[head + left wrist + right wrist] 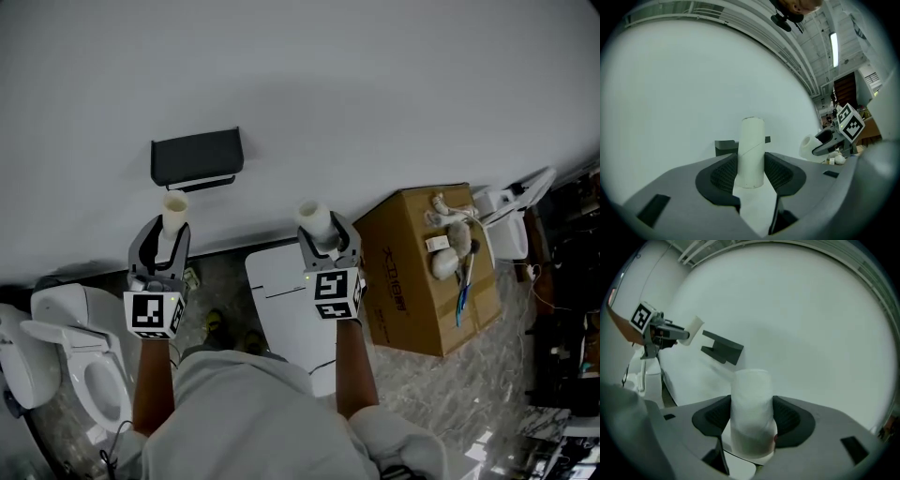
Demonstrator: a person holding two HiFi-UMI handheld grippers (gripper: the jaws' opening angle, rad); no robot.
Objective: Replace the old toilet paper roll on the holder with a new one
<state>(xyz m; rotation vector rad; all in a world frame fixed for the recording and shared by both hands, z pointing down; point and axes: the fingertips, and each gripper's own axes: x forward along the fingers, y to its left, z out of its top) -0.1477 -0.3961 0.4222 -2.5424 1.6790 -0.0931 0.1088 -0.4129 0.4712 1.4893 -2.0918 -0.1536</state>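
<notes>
Toilet: stands open low at the person's left, beside the left gripper — a tube let slip there could well land in the bowl.
Holder: black bracket on the white wall, no roll on it, just above the left gripper. A skewed approach may jam the new roll against its bar.
New roll: upright, clamped in the jaws of the right gripper, to the right of the holder and apart from it. The soft paper could crush or unwind under the squeeze.
Old tube: bare cardboard, upright, pinched between the left gripper's jaws — the thin wall may buckle.
Tally: one toilet, one cardboard box, one holder, two grippers, one new roll, one old tube.
</notes>
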